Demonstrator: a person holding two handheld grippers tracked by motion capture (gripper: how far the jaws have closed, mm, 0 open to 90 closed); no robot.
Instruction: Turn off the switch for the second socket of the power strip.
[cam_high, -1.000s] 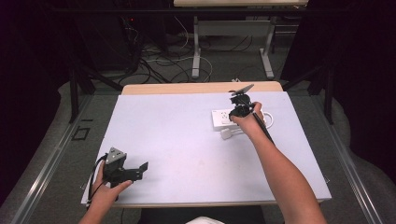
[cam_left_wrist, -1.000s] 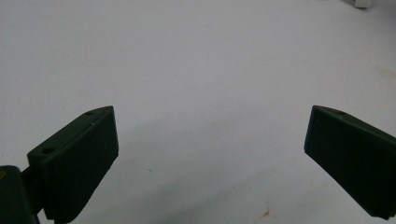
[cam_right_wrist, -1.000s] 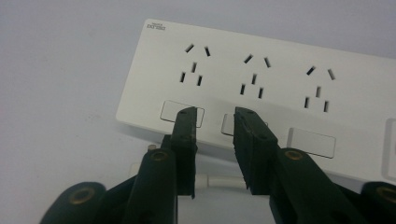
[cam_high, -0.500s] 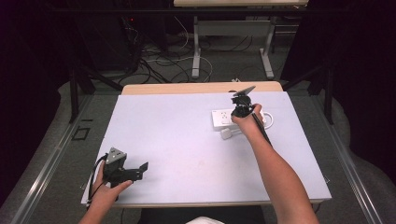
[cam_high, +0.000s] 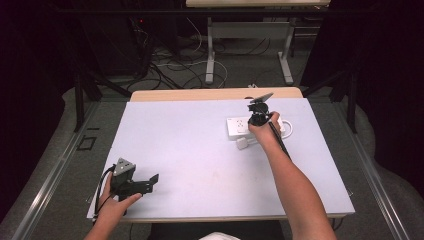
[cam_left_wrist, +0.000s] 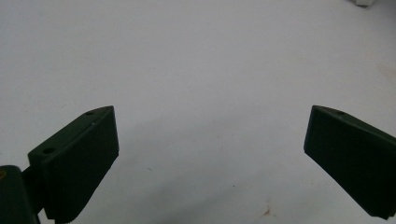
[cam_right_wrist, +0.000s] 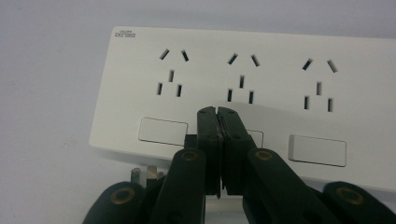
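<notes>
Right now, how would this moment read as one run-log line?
right gripper: jaws just closed, shut, tips over power strip middle switch | left gripper: open, over bare table | plug: loose beside strip

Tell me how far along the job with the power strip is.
Done: the right tongs have just closed, empty, tips at the power strip's middle switch. In hand: apparently pressing that switch; contact isn't clear. Left: the plug lies loose beside the strip, all three sockets empty. The left tongs are open above the table.
</notes>
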